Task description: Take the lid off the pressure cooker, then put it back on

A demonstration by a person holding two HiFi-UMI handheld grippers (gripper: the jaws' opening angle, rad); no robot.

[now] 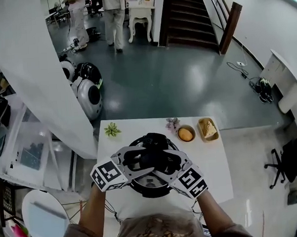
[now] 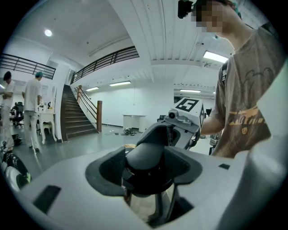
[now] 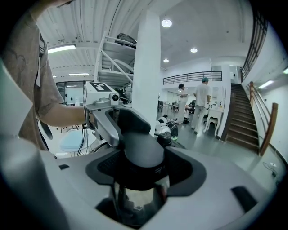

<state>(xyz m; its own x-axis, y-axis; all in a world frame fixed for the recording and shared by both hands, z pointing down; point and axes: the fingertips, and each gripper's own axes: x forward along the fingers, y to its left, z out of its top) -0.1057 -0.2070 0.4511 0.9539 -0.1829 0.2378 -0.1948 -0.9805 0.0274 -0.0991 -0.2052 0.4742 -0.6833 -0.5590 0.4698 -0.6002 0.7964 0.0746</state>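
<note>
The pressure cooker (image 1: 152, 190) stands on the white table (image 1: 214, 167), close to its near edge. Its lid has a black handle (image 1: 154, 158) on top, and both grippers meet there from opposite sides. In the left gripper view, my left gripper (image 2: 146, 174) has its dark pads pressed on the rounded handle (image 2: 146, 161). The lid's shiny steel shows just below it. My right gripper (image 3: 143, 174) clamps the same handle (image 3: 141, 155) from the other side. Each gripper view shows the other gripper just behind the handle. Whether the lid sits locked on the pot is hidden by the grippers.
Along the table's far edge stand a small green plant (image 1: 112, 129), a pinkish flower (image 1: 172, 123), a bowl with something orange (image 1: 185, 133) and a small tray of bread (image 1: 207, 129). A white column (image 1: 39, 82) rises at the left. People stand far back.
</note>
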